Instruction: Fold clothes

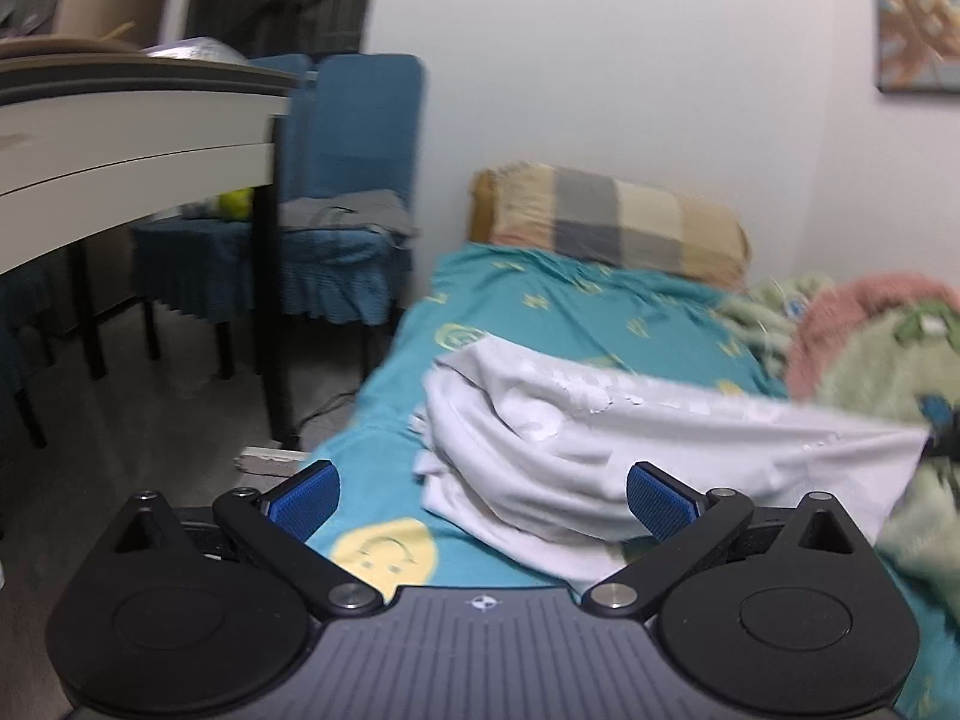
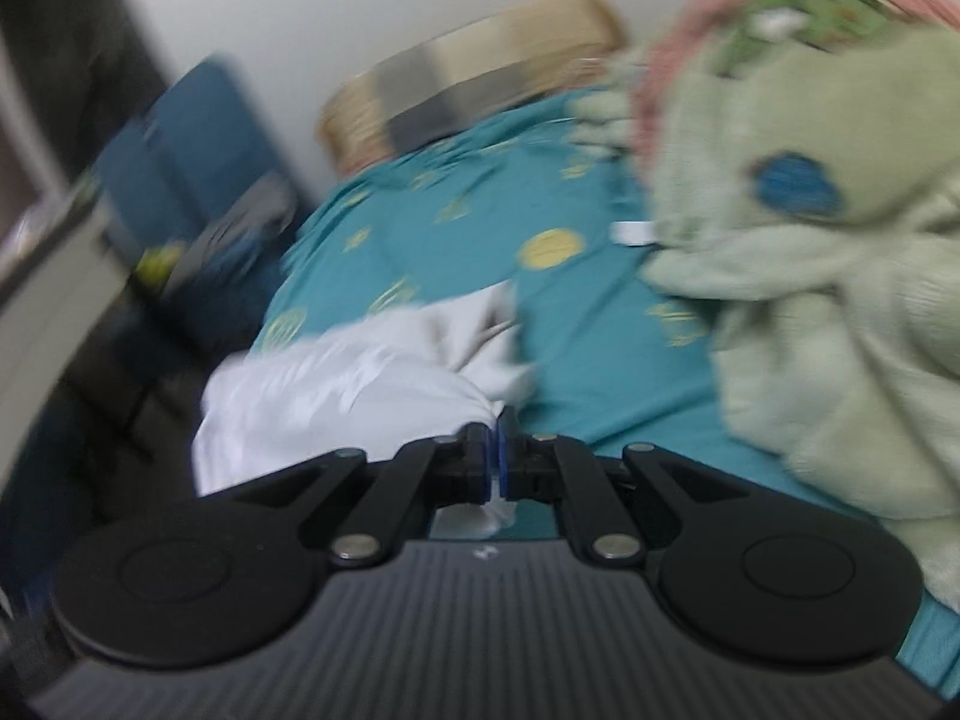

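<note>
A white garment lies bunched on the teal bed sheet, one end stretched to the right. My left gripper is open, its blue pads wide apart, just in front of the garment's near edge and holding nothing. In the right wrist view my right gripper is shut on a pinch of the white garment, which trails off to the left; a bit of cloth hangs below the jaws. This view is motion-blurred.
A plaid pillow lies at the head of the bed by the wall. A fuzzy green and pink blanket is heaped on the right. A blue chair and a white table stand to the left over the floor.
</note>
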`<action>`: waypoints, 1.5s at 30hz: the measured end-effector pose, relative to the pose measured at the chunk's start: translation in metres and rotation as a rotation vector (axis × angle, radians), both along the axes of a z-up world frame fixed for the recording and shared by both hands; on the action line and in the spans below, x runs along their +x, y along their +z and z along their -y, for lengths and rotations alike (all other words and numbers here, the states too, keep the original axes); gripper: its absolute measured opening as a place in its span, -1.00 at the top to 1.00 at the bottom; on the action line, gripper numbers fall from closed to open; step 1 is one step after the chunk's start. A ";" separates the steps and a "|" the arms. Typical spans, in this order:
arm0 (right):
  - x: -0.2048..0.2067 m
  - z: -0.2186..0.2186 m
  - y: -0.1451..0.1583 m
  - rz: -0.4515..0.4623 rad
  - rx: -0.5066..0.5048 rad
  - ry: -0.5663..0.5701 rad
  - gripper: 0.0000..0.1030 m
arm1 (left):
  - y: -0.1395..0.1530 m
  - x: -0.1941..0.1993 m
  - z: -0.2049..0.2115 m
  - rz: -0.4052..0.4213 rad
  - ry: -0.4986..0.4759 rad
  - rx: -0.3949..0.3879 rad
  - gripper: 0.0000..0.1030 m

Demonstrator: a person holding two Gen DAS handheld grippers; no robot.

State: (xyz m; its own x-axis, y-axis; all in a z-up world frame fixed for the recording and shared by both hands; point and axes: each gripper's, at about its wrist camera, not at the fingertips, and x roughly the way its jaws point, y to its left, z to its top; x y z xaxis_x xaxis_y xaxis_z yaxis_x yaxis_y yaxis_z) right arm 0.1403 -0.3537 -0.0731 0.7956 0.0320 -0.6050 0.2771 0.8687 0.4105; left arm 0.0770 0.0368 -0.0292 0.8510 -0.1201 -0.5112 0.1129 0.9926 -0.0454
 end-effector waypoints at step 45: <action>-0.011 0.034 -0.013 -0.006 0.146 0.021 0.89 | 0.034 -0.027 0.052 0.188 -0.524 0.074 0.90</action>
State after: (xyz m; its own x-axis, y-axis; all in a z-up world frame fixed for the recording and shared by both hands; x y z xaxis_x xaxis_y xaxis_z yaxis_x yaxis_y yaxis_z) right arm 0.1293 -0.3872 -0.0864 0.7904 0.1363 -0.5973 0.2626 0.8055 0.5313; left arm 0.0500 -0.0154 0.0047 0.7645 -0.5212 -0.3794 0.5913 0.8013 0.0907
